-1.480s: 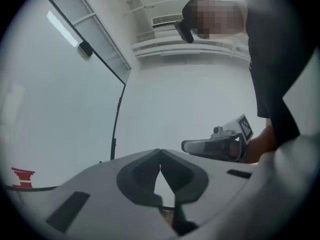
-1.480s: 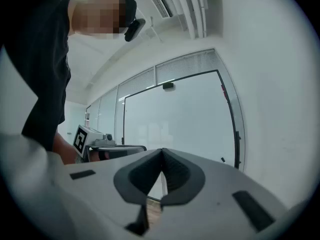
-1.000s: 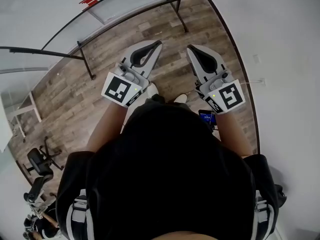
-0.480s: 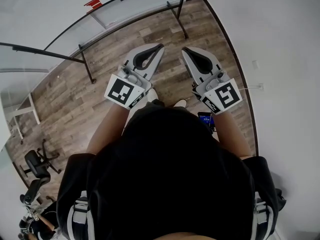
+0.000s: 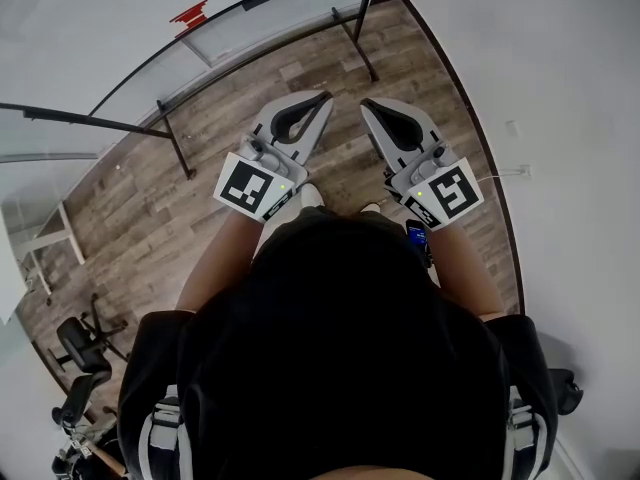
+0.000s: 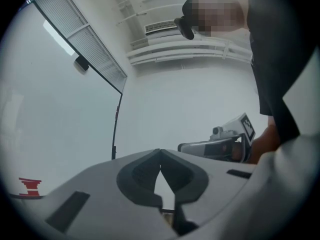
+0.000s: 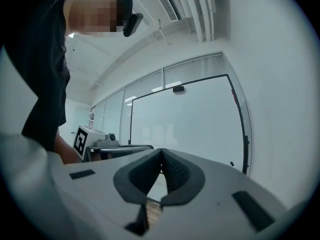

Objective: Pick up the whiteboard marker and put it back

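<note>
Wood floor lies beneath the left tool and right tool, both clenched empty.

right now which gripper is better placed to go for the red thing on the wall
Left, probably: the left gripper sits on the side of the red thing, which shows in its own view; the right gripper is farther. Both are shut, empty.

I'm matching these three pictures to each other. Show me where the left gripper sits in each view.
Head view: left gripper, upper middle, just left of centre, jaws shut.
Left gripper view: its own shut jaws fill the bottom centre.
Right gripper view: mid-left, seen side-on.
Shared landmark: the black-framed glass wall.
</note>
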`<state>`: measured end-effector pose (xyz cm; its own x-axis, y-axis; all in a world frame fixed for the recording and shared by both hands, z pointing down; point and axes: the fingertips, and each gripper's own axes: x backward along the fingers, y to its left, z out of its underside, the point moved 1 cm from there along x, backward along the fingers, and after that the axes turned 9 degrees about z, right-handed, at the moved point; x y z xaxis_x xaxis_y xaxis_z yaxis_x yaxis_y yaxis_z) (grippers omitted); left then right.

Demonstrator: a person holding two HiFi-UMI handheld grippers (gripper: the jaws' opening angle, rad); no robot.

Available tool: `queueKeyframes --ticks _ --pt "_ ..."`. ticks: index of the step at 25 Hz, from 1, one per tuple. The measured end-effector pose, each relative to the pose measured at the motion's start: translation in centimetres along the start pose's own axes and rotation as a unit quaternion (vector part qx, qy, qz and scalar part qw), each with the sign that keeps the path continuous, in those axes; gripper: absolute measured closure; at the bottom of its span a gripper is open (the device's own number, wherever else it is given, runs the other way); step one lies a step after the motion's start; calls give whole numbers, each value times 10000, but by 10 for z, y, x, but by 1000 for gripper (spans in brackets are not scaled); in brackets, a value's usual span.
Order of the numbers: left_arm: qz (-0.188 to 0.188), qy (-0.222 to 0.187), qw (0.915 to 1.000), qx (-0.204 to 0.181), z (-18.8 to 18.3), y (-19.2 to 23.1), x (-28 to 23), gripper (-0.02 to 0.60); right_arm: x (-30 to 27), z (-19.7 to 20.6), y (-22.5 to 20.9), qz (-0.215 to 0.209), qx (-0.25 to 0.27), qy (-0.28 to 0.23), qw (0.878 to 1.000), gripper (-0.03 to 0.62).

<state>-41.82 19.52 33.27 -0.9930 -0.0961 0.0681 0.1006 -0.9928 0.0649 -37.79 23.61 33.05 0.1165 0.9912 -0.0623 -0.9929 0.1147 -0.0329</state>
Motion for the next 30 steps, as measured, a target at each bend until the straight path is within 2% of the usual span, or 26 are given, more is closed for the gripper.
queueKeyframes --ticks 4,10,16,26,30 --pt "102 -12 9999 80 10 21 -4 577 -15 9 -16 186 -21 67 9998 600" --pt "191 -37 9997 148 5 24 -2 577 -15 7 -17 343 -49 92 9994 600" --pt "183 -3 9998 91 4 33 -22 577 -21 4 -37 261 -72 7 9996 600" --pt "38 40 10000 8 1 50 -75 577 -30 5 -87 -30 -75 94 9999 600" --pt "-20 17 10000 -23 -1 56 -99 577 -35 -1 -115 -24 -84 39 10000 600"
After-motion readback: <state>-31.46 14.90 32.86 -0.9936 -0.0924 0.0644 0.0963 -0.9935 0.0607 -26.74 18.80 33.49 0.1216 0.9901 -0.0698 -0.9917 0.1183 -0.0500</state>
